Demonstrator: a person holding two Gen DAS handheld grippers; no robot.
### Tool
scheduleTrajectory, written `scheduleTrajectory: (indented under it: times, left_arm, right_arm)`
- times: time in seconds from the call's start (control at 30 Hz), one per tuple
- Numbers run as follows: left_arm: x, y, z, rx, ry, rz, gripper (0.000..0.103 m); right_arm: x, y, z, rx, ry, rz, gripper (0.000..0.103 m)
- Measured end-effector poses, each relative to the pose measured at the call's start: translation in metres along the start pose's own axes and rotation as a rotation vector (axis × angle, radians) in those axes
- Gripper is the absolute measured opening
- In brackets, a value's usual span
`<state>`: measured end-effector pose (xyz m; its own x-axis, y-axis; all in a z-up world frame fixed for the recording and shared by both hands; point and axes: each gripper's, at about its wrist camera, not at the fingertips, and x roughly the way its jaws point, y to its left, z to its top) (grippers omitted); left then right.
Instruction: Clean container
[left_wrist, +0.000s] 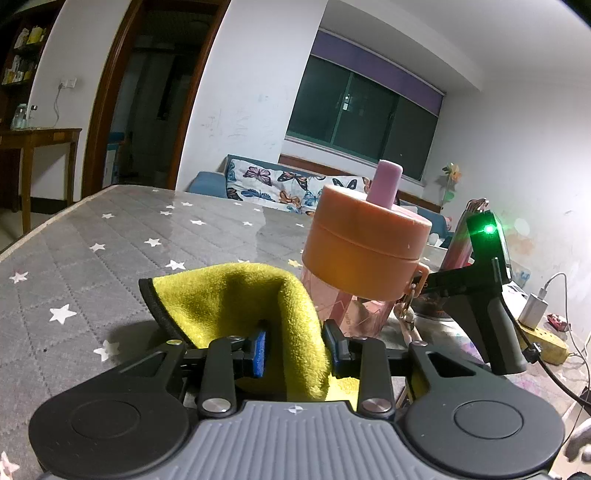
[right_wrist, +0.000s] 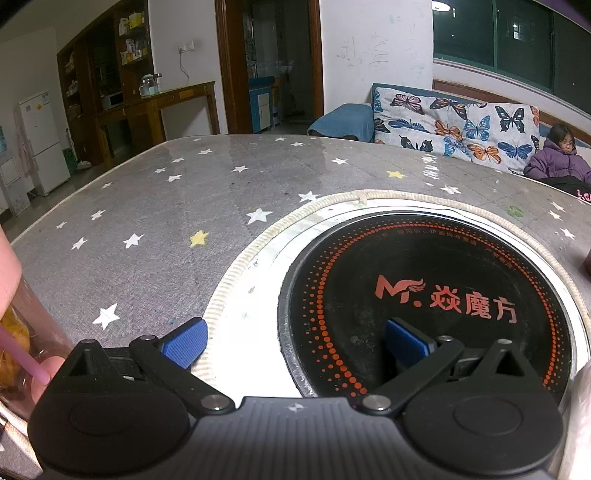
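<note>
A pink tumbler with an orange lid and a pink straw stands on the grey starred table, just ahead and right of my left gripper. The left gripper is shut on a yellow-green cloth, which bunches up between its blue pads. The right gripper's black body with a green light sits right of the tumbler. In the right wrist view my right gripper is open and empty above a black induction hob. The tumbler's edge shows at far left.
The hob is set in a round white-rimmed recess in the table. A charger and power strip lie at the right. A butterfly-print sofa with a seated child stands behind the table.
</note>
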<state>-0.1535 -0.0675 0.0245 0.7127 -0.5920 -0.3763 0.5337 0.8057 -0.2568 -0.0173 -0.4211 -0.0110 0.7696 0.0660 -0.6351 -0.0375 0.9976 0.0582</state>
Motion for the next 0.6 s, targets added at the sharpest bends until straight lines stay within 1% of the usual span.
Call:
scheduleTrajectory:
  times: [0.4, 0.47, 0.6]
  left_arm:
    - [0.001, 0.003, 0.001, 0.002, 0.002, 0.007, 0.034]
    - [-0.002, -0.003, 0.002, -0.006, 0.0, 0.009, 0.035]
    - [-0.009, 0.004, 0.004, -0.013, 0.001, 0.005, 0.037]
  right_arm:
    - [0.0, 0.001, 0.0, 0.0, 0.0, 0.0, 0.103]
    - [0.0, 0.001, 0.0, 0.0, 0.0, -0.001, 0.103]
    - [0.0, 0.001, 0.0, 0.0, 0.0, -0.001, 0.103]
